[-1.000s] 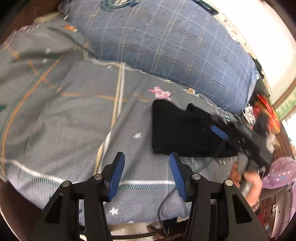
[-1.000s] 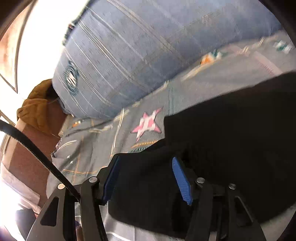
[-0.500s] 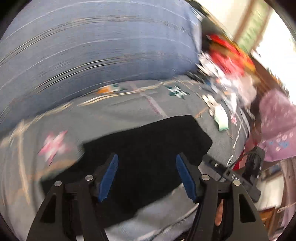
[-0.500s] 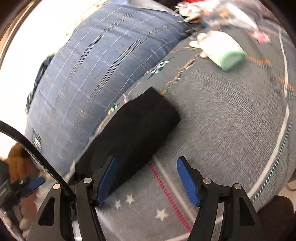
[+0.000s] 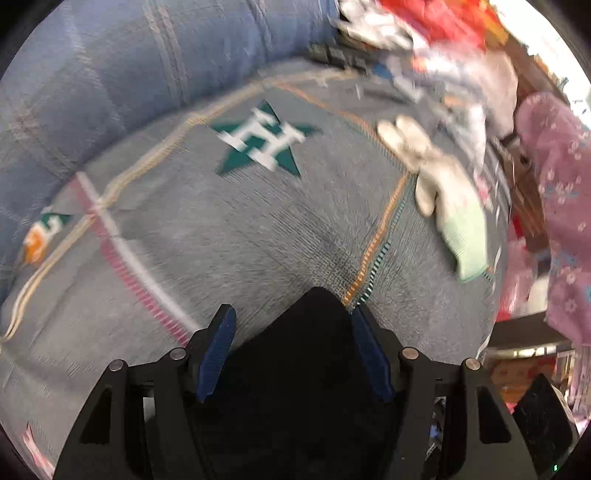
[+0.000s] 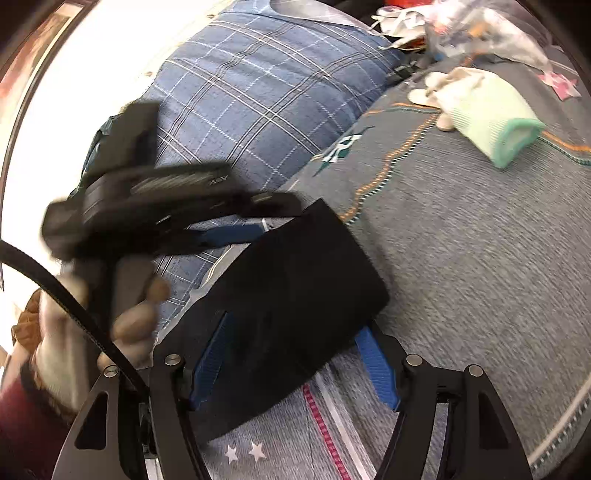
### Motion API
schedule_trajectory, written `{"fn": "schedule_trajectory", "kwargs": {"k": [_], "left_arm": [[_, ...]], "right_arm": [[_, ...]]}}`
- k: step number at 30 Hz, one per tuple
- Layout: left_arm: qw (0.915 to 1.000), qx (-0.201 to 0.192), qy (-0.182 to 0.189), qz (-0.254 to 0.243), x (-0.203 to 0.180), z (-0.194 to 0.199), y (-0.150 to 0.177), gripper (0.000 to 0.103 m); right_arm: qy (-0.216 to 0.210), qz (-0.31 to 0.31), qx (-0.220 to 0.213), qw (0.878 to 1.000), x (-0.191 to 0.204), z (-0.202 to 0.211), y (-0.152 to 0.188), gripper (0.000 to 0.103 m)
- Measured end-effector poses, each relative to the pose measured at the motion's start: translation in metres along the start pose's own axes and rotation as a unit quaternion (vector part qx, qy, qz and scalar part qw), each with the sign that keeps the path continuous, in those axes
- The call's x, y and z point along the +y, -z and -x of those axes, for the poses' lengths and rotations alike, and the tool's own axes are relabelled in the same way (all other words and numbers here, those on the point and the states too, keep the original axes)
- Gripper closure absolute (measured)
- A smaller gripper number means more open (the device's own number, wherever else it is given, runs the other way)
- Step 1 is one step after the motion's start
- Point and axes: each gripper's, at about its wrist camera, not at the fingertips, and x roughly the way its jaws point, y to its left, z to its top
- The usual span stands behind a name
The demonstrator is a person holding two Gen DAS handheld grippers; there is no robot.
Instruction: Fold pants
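Black claw (image 6: 291, 363) frames, blue ribbed pads (image 5: 218, 352), silver screws; maroon sleeve (image 6: 22, 428)

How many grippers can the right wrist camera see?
2. The right gripper at the bottom, jaws astride the black pants; the left gripper, blurred, at the pants' far left corner.

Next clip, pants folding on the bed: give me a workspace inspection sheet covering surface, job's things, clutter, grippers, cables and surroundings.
Surface: grey bedsheet with star prints and stitched stripes.
Job's things: black pants, folded into a compact block, lying flat on the sheet.
Clutter: cream and mint knit garment; pile of bags and papers at the far end.
Grippers: left gripper open, straddling a corner of the pants; right gripper open over the pants' near edge; no pad seen pressing.
Cables: black cable crossing the right wrist view.
Surroundings: blue plaid quilt rolled behind the pants; pink floral fabric beside the bed.
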Motion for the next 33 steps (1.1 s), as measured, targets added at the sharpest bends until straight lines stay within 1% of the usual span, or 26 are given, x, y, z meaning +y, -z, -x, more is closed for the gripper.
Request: {"fn": "schedule_trajectory", "kwargs": {"k": [2, 3, 4, 5, 6, 7, 9, 11, 14, 15, 16, 17, 19, 21, 22, 23, 24, 25, 28, 30, 31, 33], "left_arm": [[0.9991, 0.0, -0.018, -0.037, -0.011, -0.002, -0.002, 0.037], [0.998, 0.011, -0.026, -0.056, -0.019, -0.004, -0.002, 0.046], [0.9975, 0.014, -0.03, -0.062, -0.023, -0.002, -0.001, 0.06], [0.9969, 0.015, -0.032, -0.07, -0.028, 0.002, 0.001, 0.086], [0.9967, 0.014, -0.03, -0.074, -0.031, 0.006, 0.003, 0.09], [0.9964, 0.005, -0.03, -0.079, -0.034, 0.014, 0.007, 0.092], [0.9966, -0.014, -0.022, -0.078, -0.035, 0.036, 0.017, 0.094], [0.9967, -0.04, -0.012, -0.07, -0.034, 0.062, 0.028, 0.094], [0.9951, -0.088, 0.004, -0.046, -0.027, 0.109, 0.052, 0.094], [0.9938, -0.105, 0.011, -0.036, -0.023, 0.124, 0.061, 0.094], [0.9913, -0.128, 0.021, -0.02, -0.015, 0.147, 0.076, 0.094], [0.9894, -0.143, 0.028, -0.009, -0.009, 0.16, 0.085, 0.094], [0.983, -0.177, 0.044, 0.018, 0.007, 0.193, 0.112, 0.094], [0.9731, -0.214, 0.066, 0.055, 0.031, 0.225, 0.148, 0.094], [0.9688, -0.227, 0.072, 0.07, 0.041, 0.234, 0.16, 0.094], [0.9621, -0.245, 0.075, 0.093, 0.057, 0.246, 0.182, 0.094], [0.9581, -0.255, 0.074, 0.108, 0.067, 0.25, 0.194, 0.094], [0.953, -0.265, 0.074, 0.127, 0.081, 0.256, 0.211, 0.094], [0.9373, -0.283, 0.075, 0.189, 0.128, 0.261, 0.262, 0.094], [0.9293, -0.286, 0.072, 0.223, 0.155, 0.257, 0.288, 0.094], [0.9248, -0.285, 0.073, 0.241, 0.17, 0.251, 0.3, 0.094], [0.9179, -0.281, 0.074, 0.27, 0.192, 0.24, 0.318, 0.094]], "right_arm": [[-0.003, 0.002, -0.002, 1.0, 0.0, -0.003, 0.0, 0.03], [-0.004, 0.003, -0.003, 1.0, 0.001, -0.005, -0.001, 0.03], [-0.004, 0.004, -0.005, 1.0, 0.001, -0.006, -0.001, 0.033], [-0.002, 0.0, -0.001, 1.0, 0.0, -0.007, -0.002, 0.048], [-0.002, -0.007, 0.01, 1.0, -0.003, -0.01, -0.004, 0.071], [-0.001, -0.016, 0.015, 1.0, -0.005, -0.012, -0.006, 0.078], [-0.015, -0.036, 0.021, 0.999, -0.008, -0.008, -0.01, 0.083], [-0.021, -0.027, 0.018, 0.999, 0.002, 0.0, -0.012, 0.085], [-0.031, 0.021, 0.011, 0.999, 0.042, 0.018, -0.015, 0.086], [-0.037, 0.033, 0.011, 0.999, 0.053, 0.022, -0.015, 0.086], [-0.045, 0.051, 0.011, 0.998, 0.07, 0.027, -0.015, 0.086], [-0.052, 0.07, 0.013, 0.996, 0.088, 0.032, -0.013, 0.086], [-0.071, 0.098, 0.021, 0.992, 0.118, 0.037, -0.008, 0.087], [-0.089, 0.131, 0.034, 0.987, 0.149, 0.037, 0.004, 0.087], [-0.098, 0.149, 0.042, 0.983, 0.164, 0.035, 0.012, 0.087], [-0.108, 0.167, 0.055, 0.979, 0.182, 0.031, 0.022, 0.087], [-0.112, 0.178, 0.062, 0.976, 0.192, 0.028, 0.028, 0.087], [-0.116, 0.198, 0.077, 0.97, 0.211, 0.02, 0.04, 0.087], [-0.122, 0.234, 0.117, 0.957, 0.245, -0.004, 0.07, 0.087], [-0.119, 0.255, 0.141, 0.949, 0.263, -0.023, 0.089, 0.087], [-0.111, 0.271, 0.155, 0.944, 0.273, -0.036, 0.102, 0.087], [-0.098, 0.287, 0.172, 0.937, 0.283, -0.054, 0.118, 0.087]]}}
